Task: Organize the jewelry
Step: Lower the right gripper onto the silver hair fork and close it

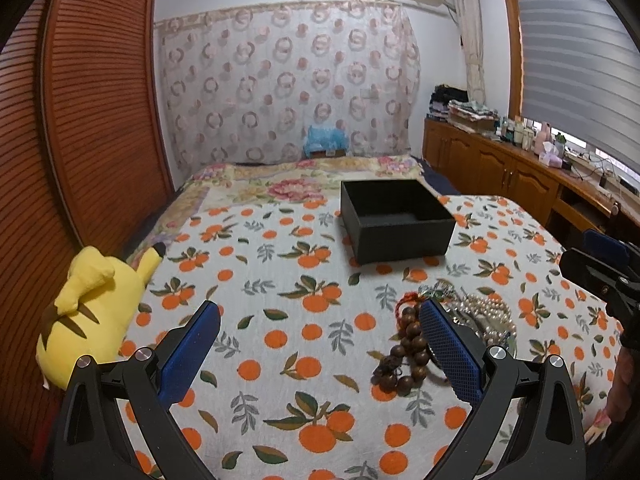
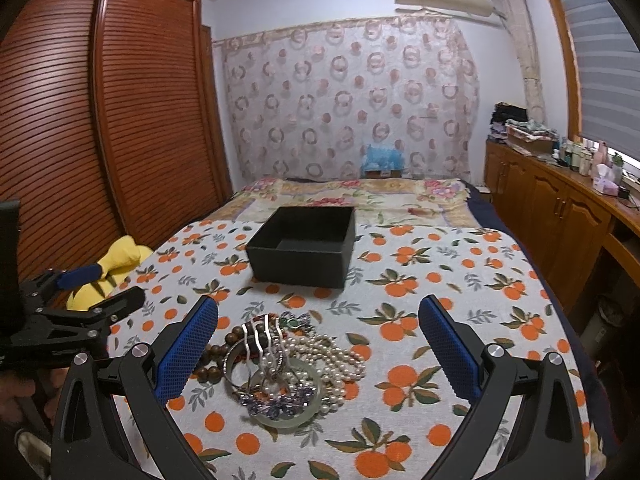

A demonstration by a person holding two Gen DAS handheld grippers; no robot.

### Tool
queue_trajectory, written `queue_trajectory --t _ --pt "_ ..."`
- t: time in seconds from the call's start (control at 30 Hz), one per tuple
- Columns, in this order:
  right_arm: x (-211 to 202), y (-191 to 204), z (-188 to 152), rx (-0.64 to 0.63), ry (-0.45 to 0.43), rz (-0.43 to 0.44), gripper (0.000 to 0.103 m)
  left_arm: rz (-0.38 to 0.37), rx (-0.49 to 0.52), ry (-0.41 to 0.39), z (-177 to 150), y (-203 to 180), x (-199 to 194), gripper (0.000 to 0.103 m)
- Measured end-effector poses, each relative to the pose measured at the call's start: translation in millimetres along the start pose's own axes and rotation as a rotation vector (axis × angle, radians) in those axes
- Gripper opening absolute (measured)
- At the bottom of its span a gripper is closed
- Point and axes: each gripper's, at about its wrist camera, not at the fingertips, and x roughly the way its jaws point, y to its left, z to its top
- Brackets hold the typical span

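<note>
Tangled jewellery heap on orange-print bedspread (image 2: 440, 280), open square black box (image 2: 304, 246) just beyond, nothing inside visible.

Left gripper (image 1: 320, 344) and right gripper (image 2: 318, 344) both spread wide, holding nothing. Heap: brown wooden bead bracelet (image 1: 408, 352), white pearl strands (image 2: 340, 356), pale green jade bangle (image 2: 288, 420), silver wavy bangles (image 2: 260, 340). Probably light, slippery, prone to snagging; bangle rigid and breakable, best pinched across its rim. Purple crystal piece (image 2: 280, 402) hard to make out; bracelet partly hidden by a blue pad.
</note>
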Motion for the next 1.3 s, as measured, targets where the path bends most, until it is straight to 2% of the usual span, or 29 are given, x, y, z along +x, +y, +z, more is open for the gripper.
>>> queue_trajectory --t 0.13,0.47,0.73,0.93,1.07,1.17,1.3 --pt "13.6 8.8 -3.8 -0.027 0.04 0.034 0.099 0.001 -0.007 0.023 -5.6 5.5 7.4 0.097" --pt "61.7 34.4 -20.2 -0.099 0.195 0.09 0.085 -0.014 -0.034 0.061 -18.2 17.7 15.9 0.097" --pt "88.2 45.7 -30.3 -0.157 0.28 0.075 0.074 -0.026 -0.051 0.09 -23.4 24.3 22.9 0.097" --pt "101.2 51.0 -38.5 -0.213 0.332 0.049 0.061 -0.045 -0.045 0.129 -27.6 21.8 33.2 0.097" --pt "101.0 47.1 -39.2 -0.212 0.331 0.035 0.044 -0.055 -0.036 0.147 -28.6 17.5 38.9 0.097" --pt "98.3 43.4 -37.3 -0.209 0.328 0.041 0.038 -0.058 -0.029 0.151 -29.0 14.7 40.5 0.097" --pt "92.0 36.5 -31.9 -0.189 0.314 0.053 0.038 -0.059 -0.019 0.155 -27.5 11.9 42.2 0.097"
